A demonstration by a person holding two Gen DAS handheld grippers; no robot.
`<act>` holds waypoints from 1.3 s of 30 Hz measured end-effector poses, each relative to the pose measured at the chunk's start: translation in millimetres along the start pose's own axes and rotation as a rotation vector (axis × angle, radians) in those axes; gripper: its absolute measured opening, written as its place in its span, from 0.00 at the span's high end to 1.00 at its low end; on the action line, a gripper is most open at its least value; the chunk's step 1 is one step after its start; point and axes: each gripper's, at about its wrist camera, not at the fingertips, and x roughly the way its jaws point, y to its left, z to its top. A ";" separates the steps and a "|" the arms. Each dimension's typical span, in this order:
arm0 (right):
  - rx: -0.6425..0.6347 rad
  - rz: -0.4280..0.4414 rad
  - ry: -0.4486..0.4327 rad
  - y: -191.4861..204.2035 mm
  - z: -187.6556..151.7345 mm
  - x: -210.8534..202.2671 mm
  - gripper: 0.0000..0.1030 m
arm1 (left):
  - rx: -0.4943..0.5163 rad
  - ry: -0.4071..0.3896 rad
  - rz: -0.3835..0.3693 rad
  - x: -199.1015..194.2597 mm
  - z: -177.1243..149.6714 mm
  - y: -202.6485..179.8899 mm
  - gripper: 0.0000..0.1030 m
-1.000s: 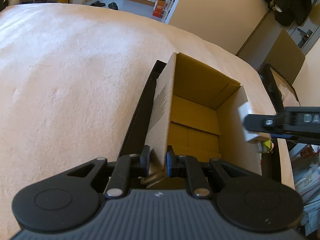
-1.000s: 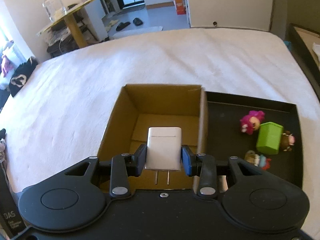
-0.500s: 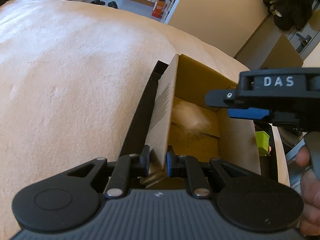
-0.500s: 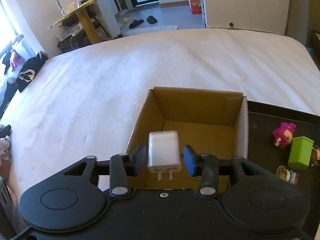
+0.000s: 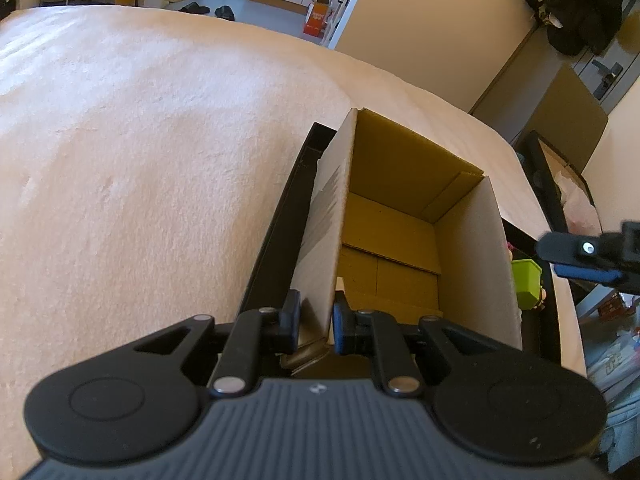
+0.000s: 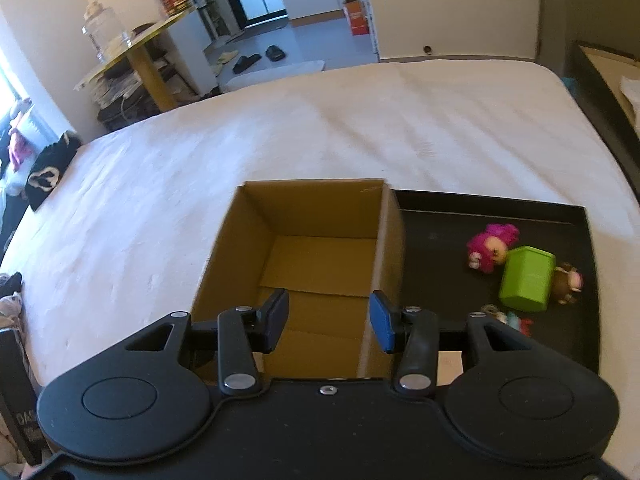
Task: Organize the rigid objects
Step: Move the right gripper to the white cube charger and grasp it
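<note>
An open cardboard box (image 6: 312,216) stands on a black tray (image 6: 440,216) on the bed. My left gripper (image 5: 314,324) is shut on the box's near wall (image 5: 320,240). My right gripper (image 6: 326,320) is open and empty, above the box's near right edge; it also shows at the right in the left wrist view (image 5: 584,252). The white charger is out of sight; a small white corner (image 5: 340,282) shows low inside the box. A green block (image 6: 528,278), a pink toy (image 6: 492,246) and a brown toy (image 6: 566,282) lie on the tray to the right of the box.
The bed's white cover (image 6: 280,128) spreads all around the tray. A small colourful toy (image 6: 516,322) lies near the tray's front. A second dark tray (image 5: 560,184) sits beyond the bed's right edge. A round table (image 6: 132,52) with a jar stands past the far edge.
My right gripper opened and let go of the white charger, which dropped into the box. The right gripper then drew back to the right. My left gripper kept its hold on the box wall.
</note>
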 end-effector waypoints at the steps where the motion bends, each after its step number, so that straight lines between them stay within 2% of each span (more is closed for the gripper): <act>1: 0.000 -0.006 -0.001 -4.2 -1.1 -2.6 0.56 | 0.004 0.001 0.003 -0.1 0.1 -1.0 0.86; 15: 0.049 -0.026 0.039 -56.6 -18.6 3.2 0.56 | 0.075 0.014 0.108 -2.6 -0.8 -17.8 0.85; 21: 0.074 -0.008 0.069 -74.9 -31.9 17.4 0.55 | 0.116 0.028 0.172 -3.7 -0.8 -25.6 0.76; 23: 0.088 -0.003 0.080 -81.1 -36.8 22.6 0.52 | 0.124 0.031 0.192 -4.5 -0.8 -27.6 0.65; 29: 0.085 0.007 0.102 -94.2 -50.8 39.2 0.48 | 0.151 0.019 0.227 -9.1 -1.4 -35.8 0.54; 31: 0.083 0.003 0.120 -97.0 -55.9 46.8 0.48 | 0.165 0.011 0.234 -11.8 -1.5 -39.1 0.52; 35: 0.106 0.053 0.132 -102.6 -60.1 55.5 0.48 | 0.192 0.020 0.266 -10.7 0.0 -46.3 0.48; 39: 0.083 0.048 0.120 -102.4 -59.3 60.1 0.48 | 0.229 0.028 0.284 -8.6 -0.2 -53.8 0.48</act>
